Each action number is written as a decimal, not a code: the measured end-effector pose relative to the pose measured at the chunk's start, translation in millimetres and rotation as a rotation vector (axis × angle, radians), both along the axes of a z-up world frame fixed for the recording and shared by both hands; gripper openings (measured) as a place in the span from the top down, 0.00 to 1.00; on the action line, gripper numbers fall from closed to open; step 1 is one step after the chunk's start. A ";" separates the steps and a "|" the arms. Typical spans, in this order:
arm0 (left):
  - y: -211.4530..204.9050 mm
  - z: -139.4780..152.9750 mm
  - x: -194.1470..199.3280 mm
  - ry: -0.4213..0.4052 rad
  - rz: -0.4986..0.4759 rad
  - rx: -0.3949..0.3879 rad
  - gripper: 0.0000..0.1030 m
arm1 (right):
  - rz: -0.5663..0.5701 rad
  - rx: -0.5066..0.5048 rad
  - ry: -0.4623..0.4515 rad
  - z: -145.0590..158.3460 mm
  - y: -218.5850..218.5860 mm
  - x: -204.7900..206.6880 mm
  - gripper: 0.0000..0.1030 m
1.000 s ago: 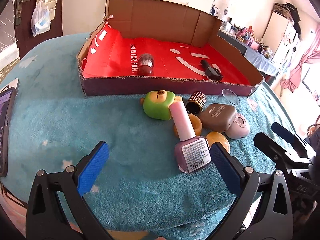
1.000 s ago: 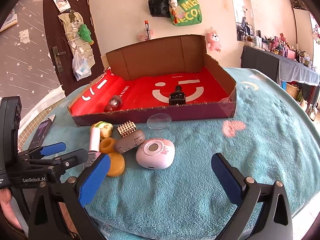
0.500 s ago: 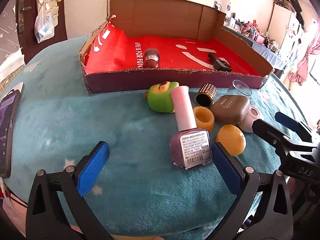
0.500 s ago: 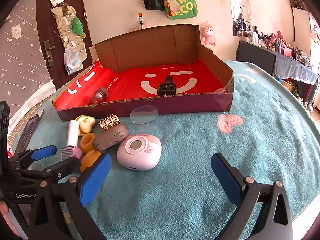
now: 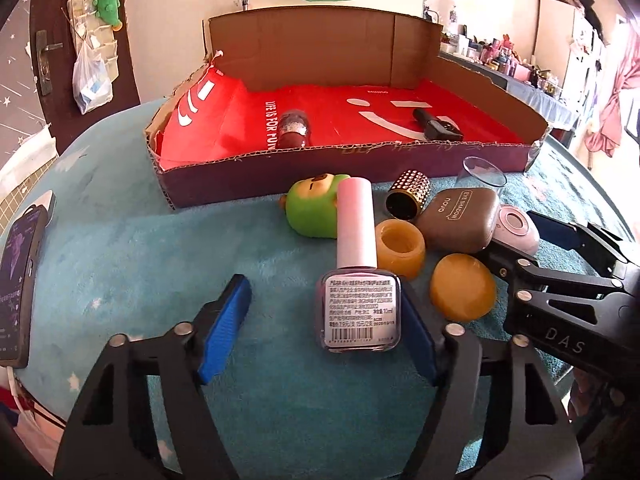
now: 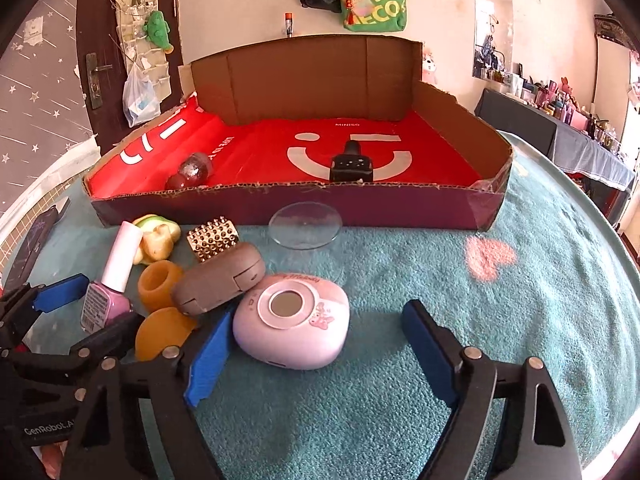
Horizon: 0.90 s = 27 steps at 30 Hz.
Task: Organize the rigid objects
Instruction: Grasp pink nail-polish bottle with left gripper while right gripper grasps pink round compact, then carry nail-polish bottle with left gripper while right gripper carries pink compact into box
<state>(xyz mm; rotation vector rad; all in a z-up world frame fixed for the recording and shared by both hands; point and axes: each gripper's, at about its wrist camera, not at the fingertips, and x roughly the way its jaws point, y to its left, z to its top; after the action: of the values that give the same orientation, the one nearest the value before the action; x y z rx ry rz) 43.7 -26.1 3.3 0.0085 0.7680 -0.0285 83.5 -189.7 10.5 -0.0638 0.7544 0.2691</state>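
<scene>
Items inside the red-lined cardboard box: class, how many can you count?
2: a dark red glittery round bottle near the box's left end, and a black capped bottle on the white smiley print. None looks hidden.

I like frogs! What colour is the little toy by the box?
Green toy, clearest in the left wrist view.

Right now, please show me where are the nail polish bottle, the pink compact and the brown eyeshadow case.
nail polish bottle (image 5: 362, 312), left wrist view, barcode label
pink compact (image 6: 290, 320), right wrist view, lid
brown eyeshadow case (image 5: 460, 218), left wrist view, lid
</scene>
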 end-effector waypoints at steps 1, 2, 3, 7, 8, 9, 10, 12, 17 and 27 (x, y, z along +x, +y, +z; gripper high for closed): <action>-1.8 0.9 -0.9 -0.003 -0.013 -0.004 0.47 | 0.010 -0.006 -0.003 -0.1 1.9 -1.1 0.27; -4.3 2.0 -2.3 -0.006 -0.034 -0.009 0.60 | 0.019 -0.012 -0.007 0.0 3.9 -2.3 0.35; -7.1 2.5 -3.4 -0.007 -0.048 -0.009 0.67 | 0.029 -0.019 -0.013 0.2 6.0 -3.8 0.44; -13.4 4.8 -6.0 -0.013 -0.083 0.010 0.67 | 0.033 -0.021 -0.011 1.1 6.4 -5.1 0.44; -12.7 6.5 -7.1 -0.013 -0.091 -0.004 0.67 | 0.032 -0.013 -0.007 1.7 4.7 -5.5 0.44; -11.7 8.9 -8.3 -0.016 -0.100 -0.021 0.67 | 0.030 -0.007 -0.005 2.4 3.1 -6.3 0.44; -11.4 11.3 -9.7 -0.022 -0.105 -0.030 0.67 | 0.030 -0.004 -0.005 3.2 1.9 -7.0 0.44; -10.1 18.1 -12.8 -0.046 -0.112 -0.031 0.67 | 0.030 0.006 -0.002 5.3 -0.1 -9.0 0.44; -3.3 35.8 -17.9 -0.094 -0.125 -0.069 0.67 | 0.045 0.053 -0.023 21.4 -5.5 -16.7 0.44; 11.8 54.9 -14.0 -0.143 -0.112 -0.101 0.67 | 0.086 0.109 -0.119 66.9 -3.3 -27.3 0.44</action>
<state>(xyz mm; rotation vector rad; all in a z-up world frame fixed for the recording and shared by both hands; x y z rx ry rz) 29.7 -14.2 58.2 -0.0418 0.6216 -0.1716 56.3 -193.0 77.4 -0.0087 0.6183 0.3852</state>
